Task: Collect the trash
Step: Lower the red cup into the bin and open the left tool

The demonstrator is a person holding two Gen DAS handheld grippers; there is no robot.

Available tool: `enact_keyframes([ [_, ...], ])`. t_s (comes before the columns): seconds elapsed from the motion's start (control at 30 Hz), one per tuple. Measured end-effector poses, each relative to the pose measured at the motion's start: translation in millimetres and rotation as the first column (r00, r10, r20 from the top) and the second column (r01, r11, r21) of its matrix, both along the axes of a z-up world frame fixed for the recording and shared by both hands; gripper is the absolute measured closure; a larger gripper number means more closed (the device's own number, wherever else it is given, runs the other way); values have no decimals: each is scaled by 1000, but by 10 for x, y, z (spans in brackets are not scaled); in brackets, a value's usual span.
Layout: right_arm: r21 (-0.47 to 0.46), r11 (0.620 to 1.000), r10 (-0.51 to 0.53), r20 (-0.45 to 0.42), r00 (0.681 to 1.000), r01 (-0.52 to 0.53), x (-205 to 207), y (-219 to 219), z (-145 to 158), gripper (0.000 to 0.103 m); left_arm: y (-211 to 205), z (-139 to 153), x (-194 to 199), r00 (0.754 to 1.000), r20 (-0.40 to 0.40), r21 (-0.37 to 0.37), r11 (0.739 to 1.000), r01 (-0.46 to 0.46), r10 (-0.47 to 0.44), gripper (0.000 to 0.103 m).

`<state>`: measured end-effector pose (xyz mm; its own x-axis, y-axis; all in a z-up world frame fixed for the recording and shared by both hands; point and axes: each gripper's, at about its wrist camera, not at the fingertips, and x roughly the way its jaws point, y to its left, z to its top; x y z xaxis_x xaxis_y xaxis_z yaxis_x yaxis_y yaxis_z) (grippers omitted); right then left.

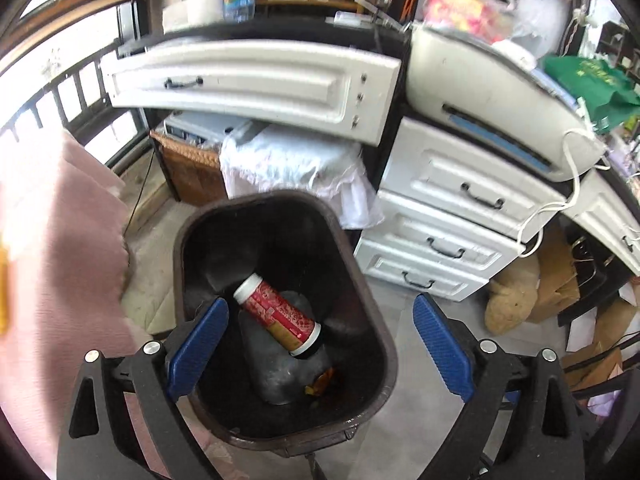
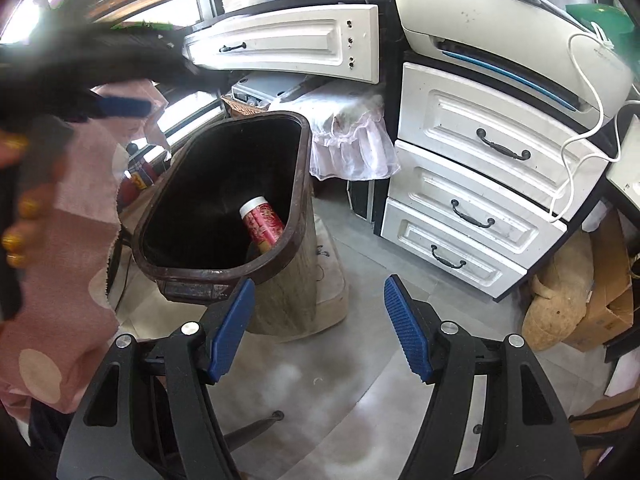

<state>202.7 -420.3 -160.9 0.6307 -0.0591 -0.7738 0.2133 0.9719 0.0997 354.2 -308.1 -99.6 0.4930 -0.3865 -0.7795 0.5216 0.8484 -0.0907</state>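
The left tongs [image 1: 320,354] hang spread wide and empty right above the dark bin [image 1: 372,280], nothing between their blue pads [image 1: 196,354]; the right tongs [image 2: 320,328] stand apart too, holding nothing, over bare floor [image 2: 360,408] just beside the bin. A red-and-white canister [image 1: 278,316] lies tilted at the bottom of the bin, leaning on a grey object, with a small brown scrap [image 1: 322,382] near it. This drop looks finished, so the sensible move is to lift the left tongs straight clear of the rim, keep them spread, and look for more trash around the white drawers [image 2: 472,200] without knocking the bin
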Motion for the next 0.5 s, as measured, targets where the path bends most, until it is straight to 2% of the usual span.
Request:
enact_keyframes([
  [0.13, 24, 1000, 4, 7, 1000, -5, -11, 12, 97, 36, 151, 339, -213, 997, 63, -50, 998, 36, -33, 6],
  [0.27, 9, 999, 30, 39, 999, -30, -19, 131, 232, 36, 351, 597, -436, 988, 146, -43, 997, 60, -53, 6],
  [0.5, -11, 992, 125, 99, 987, -125, 60, 471, 523, 36, 972, 940, -778, 970, 241, -66, 997, 39, -22, 6],
])
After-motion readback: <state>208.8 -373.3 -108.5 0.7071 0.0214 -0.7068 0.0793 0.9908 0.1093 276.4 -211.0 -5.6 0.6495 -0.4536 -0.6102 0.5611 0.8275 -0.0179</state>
